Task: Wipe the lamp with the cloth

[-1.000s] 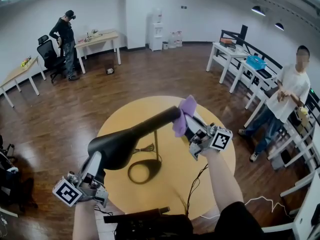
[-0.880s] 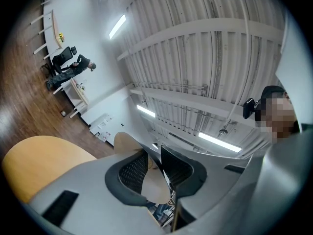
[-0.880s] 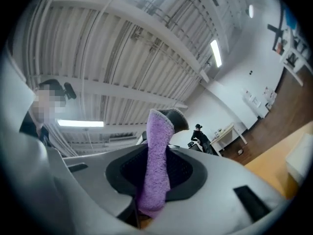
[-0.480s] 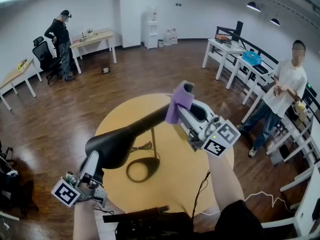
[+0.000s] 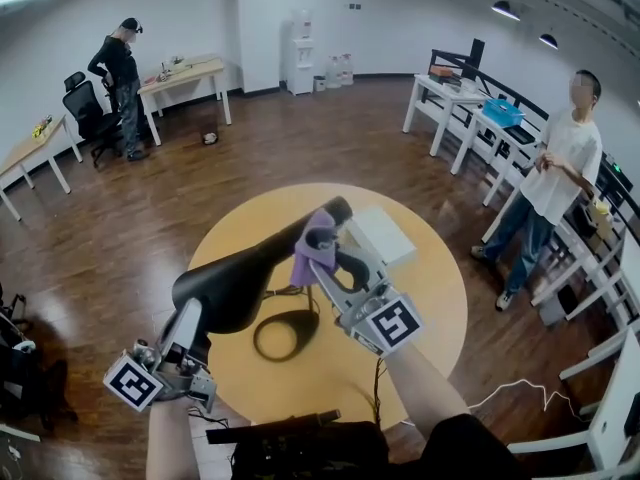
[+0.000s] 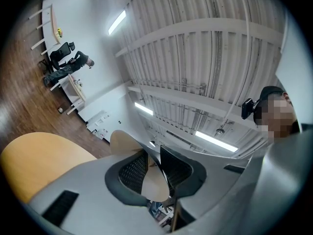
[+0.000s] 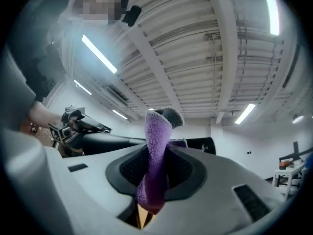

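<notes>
Open room with a dark wooden floor [image 5: 150,218]. At centre stands a round yellow table [image 5: 430,298] bearing a black desk lamp [image 5: 240,280] with a ring base, thin stem and long tapering head.

Right claw [image 5: 322,260]: jaws closed on a folded purple fleece cloth [image 5: 312,248]. The cloth stands up out of the pads and appears to rest against the narrow end of the lamp's head, just beyond the claw's tips.

Left claw [image 5: 195,308]: set under the broad end of the head. Its jaws have just been closing. The left gripper view shows a thin pale edge, apparently the head's rim, pinched between the pads [image 6: 131,173].

A flat white box [image 5: 380,233] lies just to the right of the right claw.

Handling (judged): the cloth is soft, light and limp. A pinch across a fold, as here, leaves free pile to drag along the lamp. The lamp is stiff and smooth, probably slippery, and top-heavy on its thin stem. It is best steadied at the broad rim, not the stem.
</notes>
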{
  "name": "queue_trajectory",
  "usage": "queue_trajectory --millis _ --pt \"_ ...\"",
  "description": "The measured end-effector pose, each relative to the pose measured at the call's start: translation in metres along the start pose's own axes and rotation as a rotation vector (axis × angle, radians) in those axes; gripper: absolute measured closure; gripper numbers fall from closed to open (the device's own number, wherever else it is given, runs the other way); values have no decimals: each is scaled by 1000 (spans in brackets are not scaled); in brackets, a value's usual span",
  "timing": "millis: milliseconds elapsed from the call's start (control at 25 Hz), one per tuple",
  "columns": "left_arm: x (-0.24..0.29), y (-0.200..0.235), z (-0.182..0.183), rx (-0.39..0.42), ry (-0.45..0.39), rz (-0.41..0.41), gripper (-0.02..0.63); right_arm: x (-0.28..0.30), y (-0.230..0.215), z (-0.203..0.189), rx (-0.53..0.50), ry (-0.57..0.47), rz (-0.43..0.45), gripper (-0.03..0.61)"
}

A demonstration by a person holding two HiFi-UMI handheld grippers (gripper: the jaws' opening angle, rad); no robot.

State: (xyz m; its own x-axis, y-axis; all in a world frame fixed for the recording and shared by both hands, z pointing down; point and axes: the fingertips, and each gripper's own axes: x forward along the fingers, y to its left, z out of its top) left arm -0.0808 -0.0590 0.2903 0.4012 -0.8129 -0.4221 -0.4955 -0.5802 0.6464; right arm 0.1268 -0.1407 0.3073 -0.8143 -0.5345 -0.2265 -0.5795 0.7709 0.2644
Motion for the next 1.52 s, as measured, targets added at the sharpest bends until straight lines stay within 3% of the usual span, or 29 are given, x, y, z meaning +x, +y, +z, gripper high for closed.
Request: queue_trajectory --millis 120,320,400,480,600,680,1000,1120,1320,1520 --pt "2 0 0 -2 -1 -2 551 6 23 -14 -15 32 62 489" --pt "-3 1 -2 -3 0 -7 551 9 41 -17 64 24 104 489" --pt "-4 -1 -3 -4 -1 -7 551 1 33 -10 103 -3 76 489" --pt "-5 -1 -3 -3 -1 -5 551 -17 5 -5 187 -42 -15 489" --pt "-5 -1 -4 -7 -1 -1 551 -47 -57 -16 372 -84 -190 489" --pt "-5 0 -6 -9 0 2 551 -57 -89 -29 532 -106 -258 489" --pt "-2 1 -4 -16 9 -3 552 -32 -96 -36 1221 -365 -112 489" --pt "0 1 -4 -17 18 -7 552 -30 -92 -43 1381 -446 -62 489" --pt "-1 0 -5 -25 14 -11 552 -23 -72 -40 1424 -473 -16 489" --pt "2 0 -2 -29 18 -21 554 -5 -34 -34 1288 -307 84 489"
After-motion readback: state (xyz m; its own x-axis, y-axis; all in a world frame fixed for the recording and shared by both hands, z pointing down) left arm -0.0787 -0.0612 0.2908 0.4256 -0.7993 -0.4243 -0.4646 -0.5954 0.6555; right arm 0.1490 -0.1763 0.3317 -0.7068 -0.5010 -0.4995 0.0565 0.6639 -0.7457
